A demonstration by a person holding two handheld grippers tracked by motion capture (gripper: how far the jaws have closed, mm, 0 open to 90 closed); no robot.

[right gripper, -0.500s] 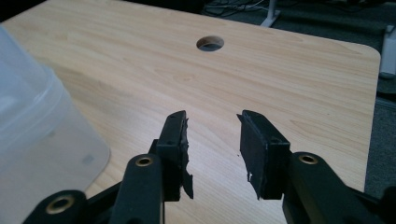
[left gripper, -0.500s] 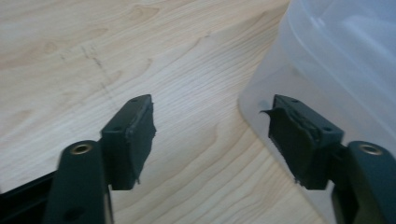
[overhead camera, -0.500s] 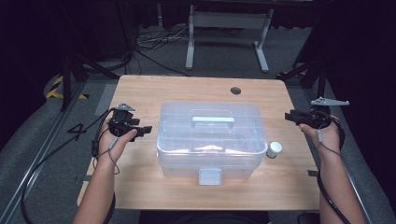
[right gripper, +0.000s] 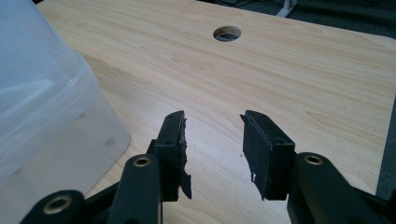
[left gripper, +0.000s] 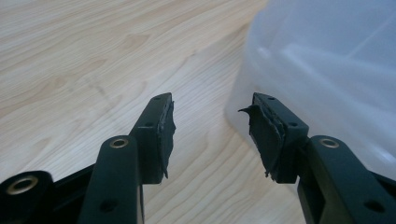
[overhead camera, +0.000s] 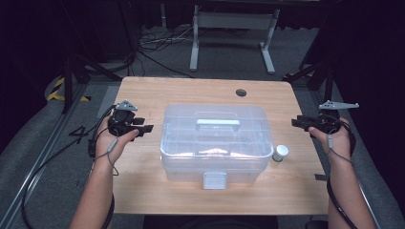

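Between my two grippers lies the clear box (overhead camera: 215, 140), long axis crosswise; my left gripper (overhead camera: 145, 129) is nearer. Both left and right gripper (overhead camera: 294, 122) stand open, empty.

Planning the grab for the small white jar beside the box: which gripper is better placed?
Probably the right gripper: the jar stands at the box's right end, on its side, and its jaws are open. The left gripper is across the box.

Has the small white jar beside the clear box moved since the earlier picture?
No. The white jar stands at the same spot by the clear box's right lower corner.
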